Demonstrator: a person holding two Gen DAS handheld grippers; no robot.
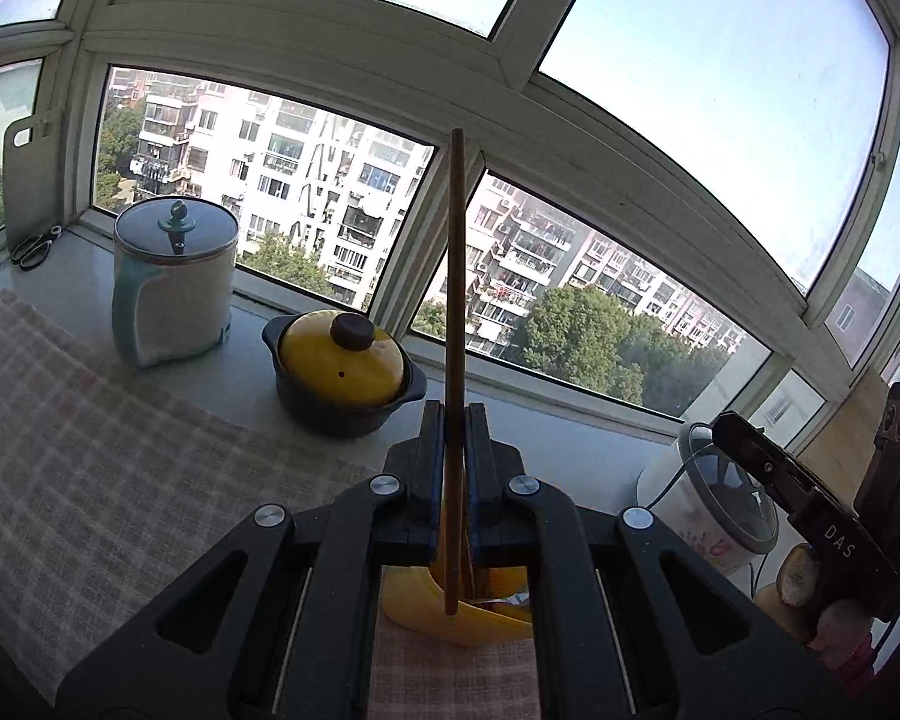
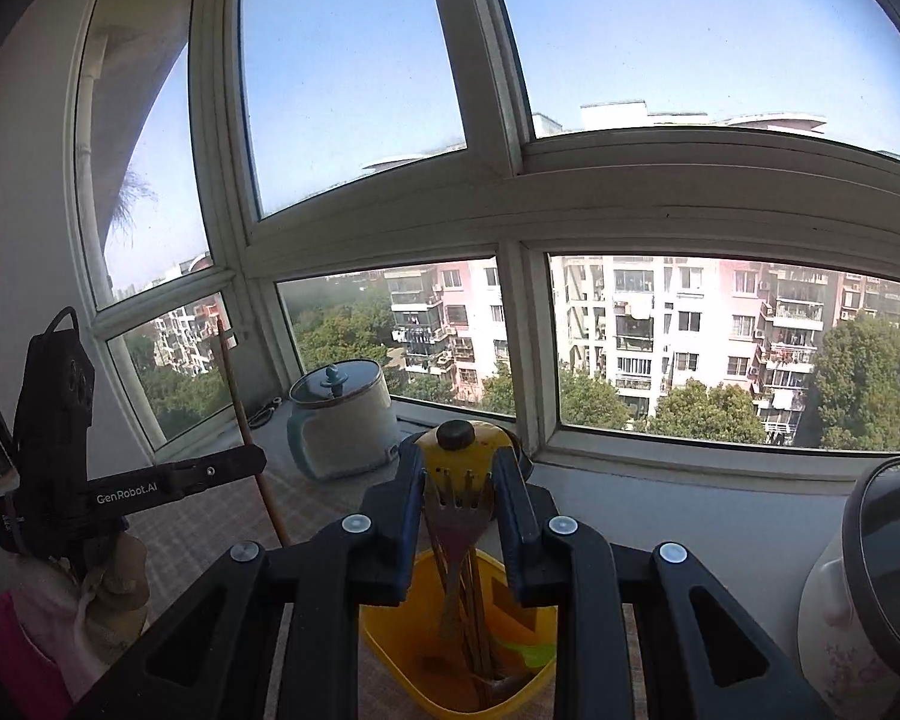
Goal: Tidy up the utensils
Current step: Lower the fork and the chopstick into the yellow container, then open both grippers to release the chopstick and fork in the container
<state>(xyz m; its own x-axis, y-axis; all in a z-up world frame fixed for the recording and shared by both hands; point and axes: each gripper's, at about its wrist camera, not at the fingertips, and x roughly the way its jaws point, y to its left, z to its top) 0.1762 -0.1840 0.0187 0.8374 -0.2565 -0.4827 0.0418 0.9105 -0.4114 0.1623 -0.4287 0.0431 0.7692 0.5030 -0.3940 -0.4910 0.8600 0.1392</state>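
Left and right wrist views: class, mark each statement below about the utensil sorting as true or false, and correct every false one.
1. The left gripper is shut on a wooden chopstick. True.
2. The chopstick lies flat on the cloth. False: it stands nearly upright between the jaws.
3. A yellow utensil holder sits below the right gripper. True.
4. The right gripper's jaws are clamped on the wooden fork. False: the jaws stand apart on either side of the fork, which rests in the holder.
5. The casserole pot has a green lid. False: its lid is yellow with a dark knob.
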